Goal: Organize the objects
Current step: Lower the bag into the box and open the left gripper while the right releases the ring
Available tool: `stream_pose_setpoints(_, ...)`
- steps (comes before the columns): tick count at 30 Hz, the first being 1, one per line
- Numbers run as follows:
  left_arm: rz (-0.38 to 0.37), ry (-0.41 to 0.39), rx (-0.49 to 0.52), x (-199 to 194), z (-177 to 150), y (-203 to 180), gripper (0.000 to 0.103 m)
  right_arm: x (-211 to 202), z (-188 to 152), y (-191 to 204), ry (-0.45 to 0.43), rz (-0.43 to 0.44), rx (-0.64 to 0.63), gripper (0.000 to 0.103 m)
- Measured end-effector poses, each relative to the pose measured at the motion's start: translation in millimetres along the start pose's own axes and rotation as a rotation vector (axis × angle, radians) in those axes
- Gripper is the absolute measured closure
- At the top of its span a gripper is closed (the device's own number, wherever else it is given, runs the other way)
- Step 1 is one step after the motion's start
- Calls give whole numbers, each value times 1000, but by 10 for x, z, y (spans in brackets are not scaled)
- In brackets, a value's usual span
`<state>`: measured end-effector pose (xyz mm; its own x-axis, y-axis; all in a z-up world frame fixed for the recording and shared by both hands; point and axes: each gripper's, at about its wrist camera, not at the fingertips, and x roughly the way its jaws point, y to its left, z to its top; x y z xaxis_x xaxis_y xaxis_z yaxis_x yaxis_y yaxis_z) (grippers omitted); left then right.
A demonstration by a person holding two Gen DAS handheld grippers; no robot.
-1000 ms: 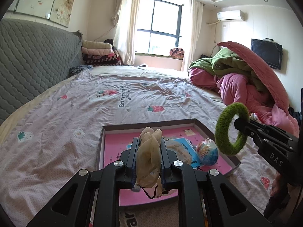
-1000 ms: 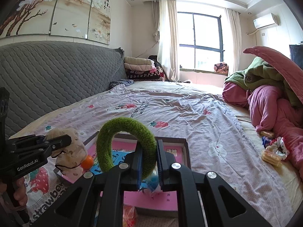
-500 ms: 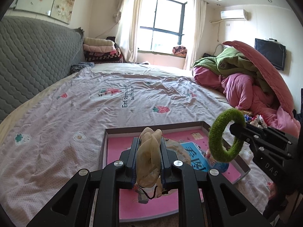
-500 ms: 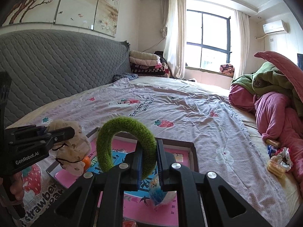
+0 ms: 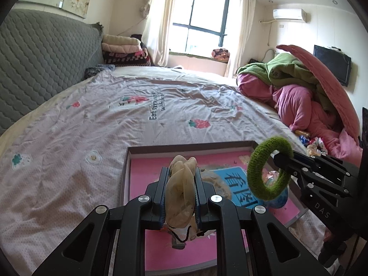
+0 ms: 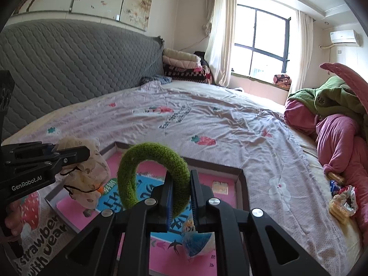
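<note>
A shallow box (image 5: 188, 146) with a pink printed floor lies on the bed; its far rim (image 6: 216, 166) shows in the right wrist view too. My left gripper (image 5: 181, 177) is shut on a beige cloth pouch (image 5: 180, 195) with a dark drawstring, hanging over the box's left half. The same pouch (image 6: 92, 174) appears at the left of the right wrist view. My right gripper (image 6: 180, 179) is shut on a fuzzy green ring (image 6: 158, 158), held above the box's right half; the ring (image 5: 264, 165) stands upright. A blue and white ball (image 6: 197, 241) lies in the box under the ring.
The bed wears a lilac strawberry-print sheet (image 5: 115, 119). Crumpled pink and green quilts (image 5: 299, 87) pile up at the right, with snack packets (image 6: 340, 202) beside them. A grey padded headboard (image 6: 69, 69) runs along the left. Folded blankets (image 5: 124, 50) are stacked by the window.
Both grippers have moved forward and slightly down over the box, so it now fills more of each view. The pouch and the ring stay held as before.
</note>
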<state>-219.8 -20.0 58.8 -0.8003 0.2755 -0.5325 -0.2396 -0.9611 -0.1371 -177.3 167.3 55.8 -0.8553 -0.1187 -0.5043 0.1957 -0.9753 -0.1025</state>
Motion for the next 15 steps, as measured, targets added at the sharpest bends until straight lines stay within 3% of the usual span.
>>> stream_pose_setpoints(15, -32, 109, 59, 216, -277, -195, 84, 266, -252, 3, 207, 23, -26, 89)
